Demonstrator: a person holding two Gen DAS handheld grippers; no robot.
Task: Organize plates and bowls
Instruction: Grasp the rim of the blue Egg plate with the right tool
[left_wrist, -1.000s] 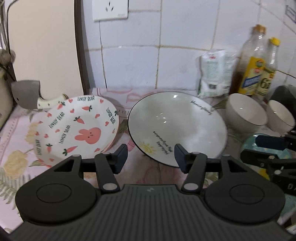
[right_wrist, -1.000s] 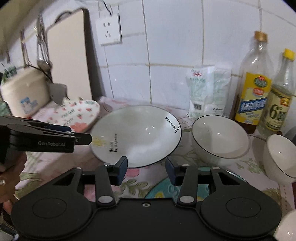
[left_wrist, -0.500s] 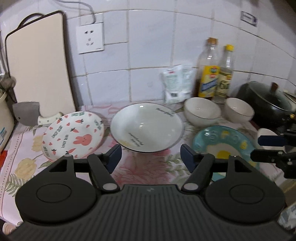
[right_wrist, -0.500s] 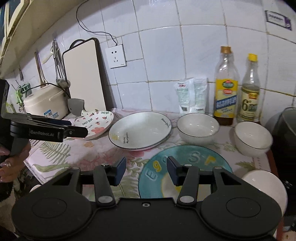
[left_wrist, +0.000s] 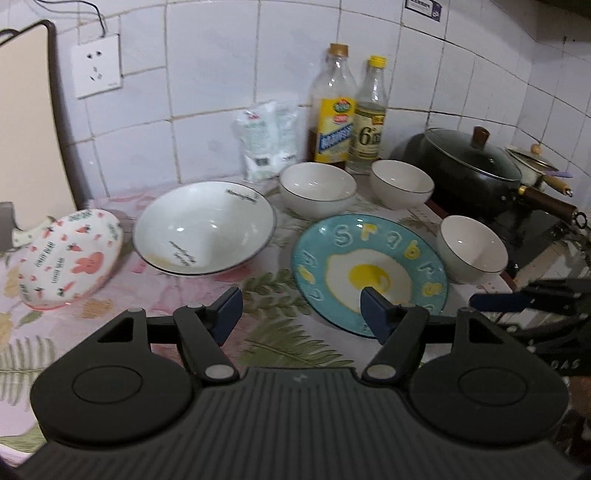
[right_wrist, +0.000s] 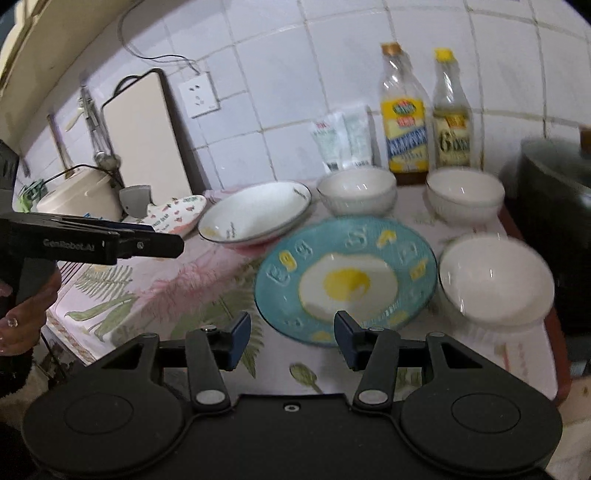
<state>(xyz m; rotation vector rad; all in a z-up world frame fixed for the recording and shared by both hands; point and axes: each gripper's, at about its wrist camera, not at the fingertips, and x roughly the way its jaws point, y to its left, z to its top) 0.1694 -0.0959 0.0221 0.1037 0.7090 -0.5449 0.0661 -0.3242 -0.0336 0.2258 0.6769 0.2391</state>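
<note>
Both our grippers hang empty above the counter, the left gripper (left_wrist: 301, 308) spread wide and the right gripper (right_wrist: 291, 334) parted too, nothing between either pair of fingers. Just ahead lies the egg plate (right_wrist: 345, 278), glazed, stiff and likely slippery, so we would pinch its raised rim. Beyond sit a deep white plate (left_wrist: 204, 227) and three small bowls (left_wrist: 317, 188), breakable, best taken by the lip.
</note>
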